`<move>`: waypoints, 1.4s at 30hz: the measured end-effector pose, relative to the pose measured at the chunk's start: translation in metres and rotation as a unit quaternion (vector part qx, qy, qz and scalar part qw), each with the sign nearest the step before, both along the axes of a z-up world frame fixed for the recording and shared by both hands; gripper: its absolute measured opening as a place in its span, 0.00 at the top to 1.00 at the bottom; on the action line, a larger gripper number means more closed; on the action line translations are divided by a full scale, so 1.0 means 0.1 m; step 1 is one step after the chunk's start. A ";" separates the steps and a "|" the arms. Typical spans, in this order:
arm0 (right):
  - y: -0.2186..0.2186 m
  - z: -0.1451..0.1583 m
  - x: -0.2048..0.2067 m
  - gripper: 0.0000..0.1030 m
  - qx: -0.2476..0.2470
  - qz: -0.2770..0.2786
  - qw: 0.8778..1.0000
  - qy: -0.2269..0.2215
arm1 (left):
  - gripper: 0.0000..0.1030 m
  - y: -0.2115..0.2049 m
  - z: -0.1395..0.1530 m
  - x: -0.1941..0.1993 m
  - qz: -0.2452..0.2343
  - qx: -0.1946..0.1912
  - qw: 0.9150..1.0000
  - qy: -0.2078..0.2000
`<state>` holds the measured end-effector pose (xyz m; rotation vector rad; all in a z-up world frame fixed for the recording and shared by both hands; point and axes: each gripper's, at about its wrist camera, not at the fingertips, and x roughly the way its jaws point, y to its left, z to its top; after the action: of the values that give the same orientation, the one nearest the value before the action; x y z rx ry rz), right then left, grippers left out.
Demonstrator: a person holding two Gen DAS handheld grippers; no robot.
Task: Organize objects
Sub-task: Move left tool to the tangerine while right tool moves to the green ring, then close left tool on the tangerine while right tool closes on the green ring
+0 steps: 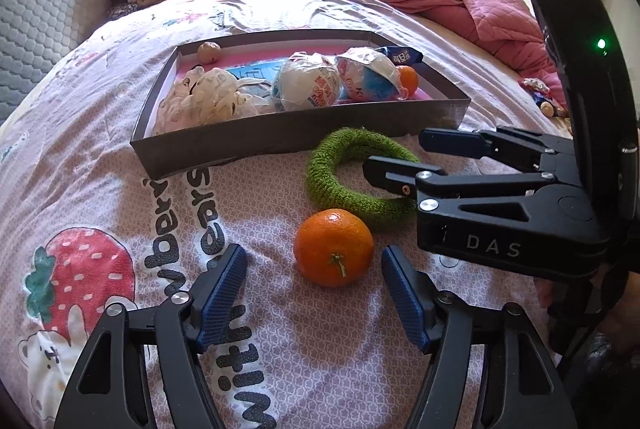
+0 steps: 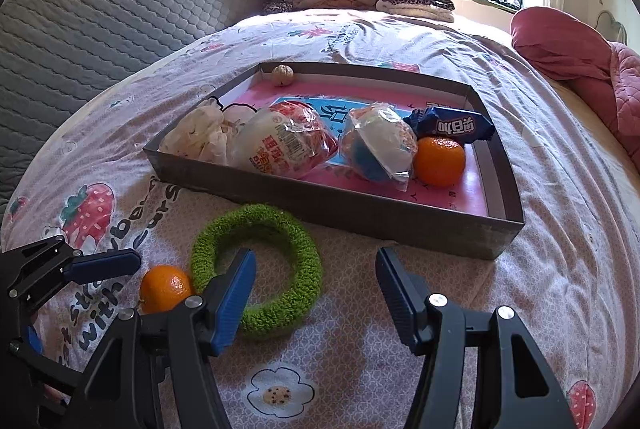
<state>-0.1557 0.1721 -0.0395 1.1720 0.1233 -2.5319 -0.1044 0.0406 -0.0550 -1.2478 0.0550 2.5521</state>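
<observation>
We hold our left gripper (image 1: 314,265) spread around the round orange mandarin (image 1: 333,247), stem facing us, on the bedspread (image 1: 100,169), our right gripper (image 2: 316,269) spread over the half-hidden green knitted ring (image 2: 280,293).

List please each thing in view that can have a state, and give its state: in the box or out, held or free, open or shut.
Left claw: open, around the loose orange, pads not touching it.
Right claw: open, one finger inside the green ring.
Loose orange: on the bedspread, free.
Green ring: flat on the bedspread, outside the box.
Box: open, no lid.
Second orange: in the box.
Two wrapped balls: in the box.
Walnut: in the box, far corner.
</observation>
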 end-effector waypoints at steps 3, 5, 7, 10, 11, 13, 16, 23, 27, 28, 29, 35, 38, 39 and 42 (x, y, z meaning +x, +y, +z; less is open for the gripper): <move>-0.04 -0.04 -0.03 0.40 0.011 0.004 1.000 -0.003 | 0.38 -0.01 -0.01 -0.02 0.001 0.004 1.000 0.001; -0.06 -0.06 -0.05 0.40 0.016 0.005 1.000 -0.005 | 0.40 -0.01 -0.01 -0.04 -0.001 0.008 1.000 0.000; -0.07 -0.07 -0.06 0.40 0.016 0.006 1.000 -0.009 | 0.40 -0.01 -0.01 -0.04 -0.002 0.009 1.000 0.001; -0.06 -0.08 -0.08 0.41 0.008 0.010 1.000 -0.011 | 0.43 0.00 -0.03 -0.05 -0.004 0.007 1.000 0.003; -0.06 -0.08 -0.09 0.42 0.007 0.012 1.000 -0.012 | 0.44 0.01 -0.03 -0.05 -0.005 0.007 1.000 0.003; -0.07 -0.09 -0.09 0.47 0.006 0.015 1.000 -0.014 | 0.46 0.03 -0.03 -0.06 -0.007 0.005 1.000 0.004; -0.07 -0.09 -0.09 0.58 0.010 0.012 1.000 -0.012 | 0.50 0.06 -0.05 -0.05 -0.010 -0.001 1.000 0.008; -0.11 -0.09 -0.06 0.81 0.018 0.025 1.000 -0.006 | 0.60 0.13 -0.06 -0.04 -0.017 -0.013 1.000 0.015; -0.10 -0.07 -0.04 0.86 0.014 0.025 1.000 -0.006 | 0.60 0.10 -0.06 -0.05 -0.017 -0.004 1.000 0.012; -0.08 -0.07 -0.04 0.86 0.011 0.024 1.000 -0.006 | 0.61 0.09 -0.05 -0.05 -0.017 0.001 1.000 0.010; -0.07 -0.07 -0.04 0.87 0.008 0.023 1.000 -0.007 | 0.61 0.08 -0.05 -0.05 -0.017 0.005 1.000 0.009; 0.00 -0.03 0.01 0.87 -0.009 0.018 1.000 -0.009 | 0.61 0.07 -0.04 -0.03 -0.019 0.004 1.000 0.013; 0.05 0.02 0.04 0.87 -0.017 0.013 1.000 -0.004 | 0.61 0.04 -0.02 -0.03 -0.016 0.011 1.000 0.012; 0.07 0.04 0.05 0.87 -0.020 0.011 1.000 0.000 | 0.61 0.04 -0.01 -0.03 -0.016 0.012 1.000 0.013; 0.12 0.12 0.06 0.87 -0.029 0.004 1.000 0.009 | 0.61 0.03 0.03 -0.03 -0.015 0.013 1.000 0.016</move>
<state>-0.1497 0.1842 -0.0277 1.1238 0.0583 -2.5212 -0.1078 0.0435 -0.0523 -1.1875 0.0474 2.5401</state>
